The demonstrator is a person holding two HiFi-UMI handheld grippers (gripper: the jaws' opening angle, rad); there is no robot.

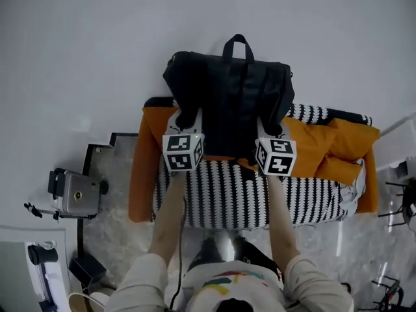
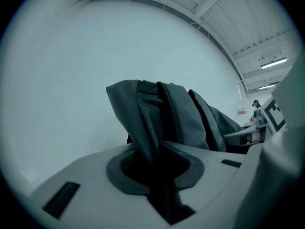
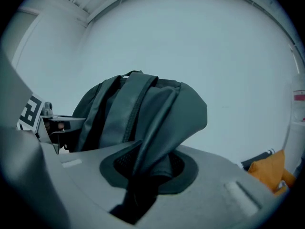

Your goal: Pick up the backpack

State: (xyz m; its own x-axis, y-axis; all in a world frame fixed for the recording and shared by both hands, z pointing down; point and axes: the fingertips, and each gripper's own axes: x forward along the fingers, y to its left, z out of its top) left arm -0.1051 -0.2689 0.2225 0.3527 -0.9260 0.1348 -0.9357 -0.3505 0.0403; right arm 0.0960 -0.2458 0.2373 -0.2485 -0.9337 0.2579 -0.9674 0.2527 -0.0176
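Observation:
A black backpack (image 1: pixel 229 96) with a top loop handle hangs in the air in front of a pale wall, lifted off the sofa. My left gripper (image 1: pixel 185 123) is shut on a fold of the backpack's left side; in the left gripper view the dark fabric (image 2: pixel 152 123) runs down between the jaws. My right gripper (image 1: pixel 273 130) is shut on the backpack's right side, and the fabric (image 3: pixel 157 123) is pinched between its jaws in the right gripper view. Each gripper's marker cube faces the head camera.
Below the backpack stands a sofa (image 1: pixel 224 194) with a black-and-white patterned cover and an orange blanket (image 1: pixel 331 148). A camera on a tripod (image 1: pixel 75 194) stands at the left. Dark stands (image 1: pixel 400 207) are at the right edge.

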